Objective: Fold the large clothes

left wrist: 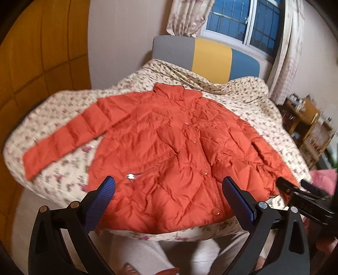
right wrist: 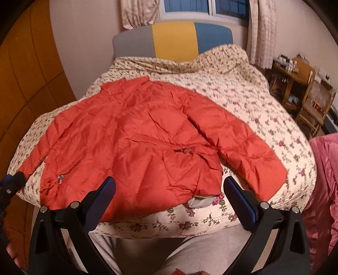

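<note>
Orange quilted jacket (left wrist: pixel 169 148) blurred on floral bedspread (left wrist: pixel 243 101), hem hidden behind wide, empty left claw (left wrist: pixel 169 190) and right claw (right wrist: pixel 169 190).

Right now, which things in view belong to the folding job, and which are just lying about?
Job:
- orange quilted jacket, spread flat
- floral bedspread under it
- left gripper and right gripper, both open

Lying about:
- pink cloth at the right
- wooden chair
- curtains
</note>
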